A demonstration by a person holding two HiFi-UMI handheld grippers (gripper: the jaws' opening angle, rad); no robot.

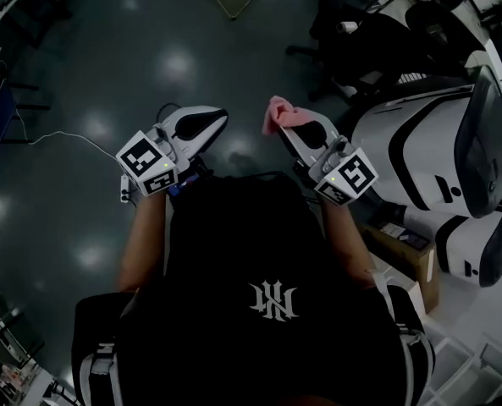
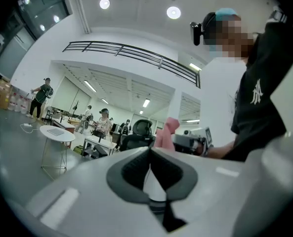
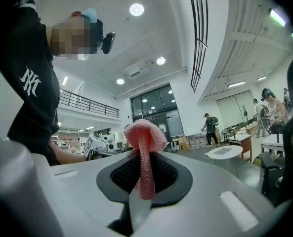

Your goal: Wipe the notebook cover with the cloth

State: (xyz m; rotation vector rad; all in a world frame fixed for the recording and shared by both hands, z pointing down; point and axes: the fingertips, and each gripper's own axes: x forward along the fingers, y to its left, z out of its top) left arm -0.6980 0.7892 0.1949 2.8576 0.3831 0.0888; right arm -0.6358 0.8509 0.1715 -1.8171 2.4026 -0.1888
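Observation:
A pink cloth [image 3: 144,147] is pinched between the jaws of my right gripper [image 3: 142,174], bunched above the tips; in the head view the pink cloth [image 1: 278,112] sticks out past the right gripper [image 1: 289,129]. My left gripper [image 1: 212,121] is held level with it, a little to the left, shut with nothing in it; its jaws meet in the left gripper view [image 2: 150,163]. From the left gripper view the cloth [image 2: 167,132] shows to the right. Both grippers are raised in front of the person's chest. No notebook is in view.
Dark glossy floor [image 1: 107,74] lies below. White and black machine housings [image 1: 428,159] stand at the right, with a cardboard box [image 1: 407,252] beside them. A white cable [image 1: 64,135] runs across the floor at left. A round white table [image 2: 57,135] and people stand far off.

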